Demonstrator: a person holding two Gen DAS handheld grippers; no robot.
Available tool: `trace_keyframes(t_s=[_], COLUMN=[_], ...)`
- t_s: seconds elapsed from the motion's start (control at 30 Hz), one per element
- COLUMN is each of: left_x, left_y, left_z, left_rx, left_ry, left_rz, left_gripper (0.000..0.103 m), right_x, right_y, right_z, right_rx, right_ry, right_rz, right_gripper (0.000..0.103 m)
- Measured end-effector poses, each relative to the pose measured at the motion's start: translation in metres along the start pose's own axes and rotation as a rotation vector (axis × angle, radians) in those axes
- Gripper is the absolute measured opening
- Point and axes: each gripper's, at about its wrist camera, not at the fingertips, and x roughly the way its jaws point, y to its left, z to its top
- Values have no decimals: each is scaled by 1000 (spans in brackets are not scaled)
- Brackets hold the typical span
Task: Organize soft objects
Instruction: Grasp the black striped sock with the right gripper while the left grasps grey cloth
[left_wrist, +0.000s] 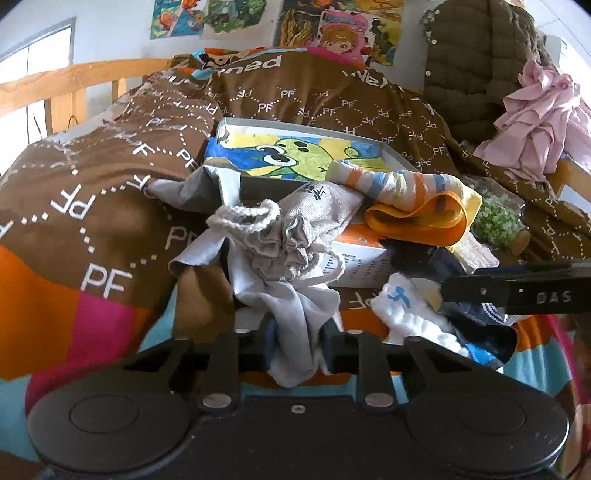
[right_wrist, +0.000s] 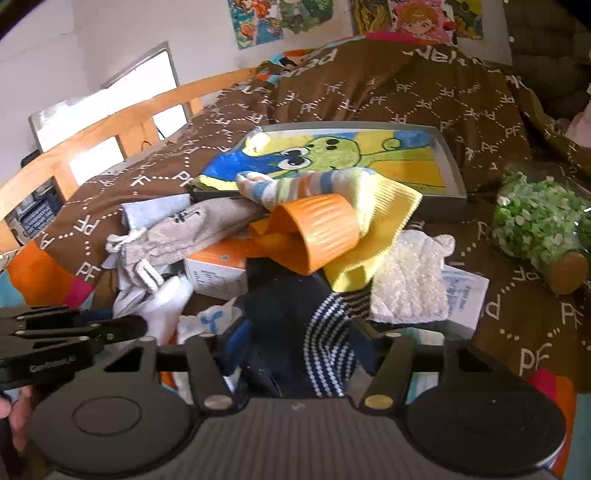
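Observation:
A heap of socks lies on the bed. My left gripper (left_wrist: 295, 341) is shut on a light grey sock (left_wrist: 291, 314) that hangs between its jaws. My right gripper (right_wrist: 299, 354) is shut on a navy sock with a white striped cuff (right_wrist: 325, 343). Behind lie a grey drawstring pouch (left_wrist: 295, 221), also in the right wrist view (right_wrist: 192, 229), a striped orange and yellow sock (left_wrist: 417, 206), also in the right wrist view (right_wrist: 317, 221), and a white sock with a blue print (left_wrist: 402, 302). The right gripper's finger (left_wrist: 517, 291) enters the left wrist view from the right.
A grey tray (right_wrist: 452, 177) holds a cartoon towel (right_wrist: 332, 155). A white and orange box (left_wrist: 362, 258) lies under the socks. A bottle of green bits with a cork (right_wrist: 539, 229) lies at right beside a white fluffy cloth (right_wrist: 410, 273). A brown PF-print quilt (left_wrist: 92, 192) covers the bed; a wooden rail (right_wrist: 92, 147) at left.

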Motion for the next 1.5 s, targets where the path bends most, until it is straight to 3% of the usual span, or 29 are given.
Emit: trace_keyframes(t_s=[0.37,0.67,1.0,1.13,1.23,1.3,1.37,1.5], left_x=[-9,-20,-44,-50,-49,-46,-44,-42], left_y=[-20,-28,-26,-14,-5,-1,3,9], left_z=[-5,-11,-20,-26,-28,-28,-29,-28], left_rx=[-48,-54,-66,-125,-183,-209,-231,-265], left_ry=[12,-18,-84,-80,-63,-53,-48,-48], left_rz=[-65,-123,-243,-248,-258,-259,-264,-263], left_gripper=[10,10,12,13,17,18,18,19], right_x=[6,-9,-21,-23,-19,-14,-8,4], right_y=[-15,-23,-27,-21,-16,-17,-18,-16], right_z=[-1,0,0,1,0,-2,-3,-3], right_rx=[105,185,290,236,188,191,201,195], right_ry=[62,43,18,5,12,31,41,50], right_rz=[16,111,255,193,117,113,113,105], right_gripper=[12,4,1,1,10,18,39,40])
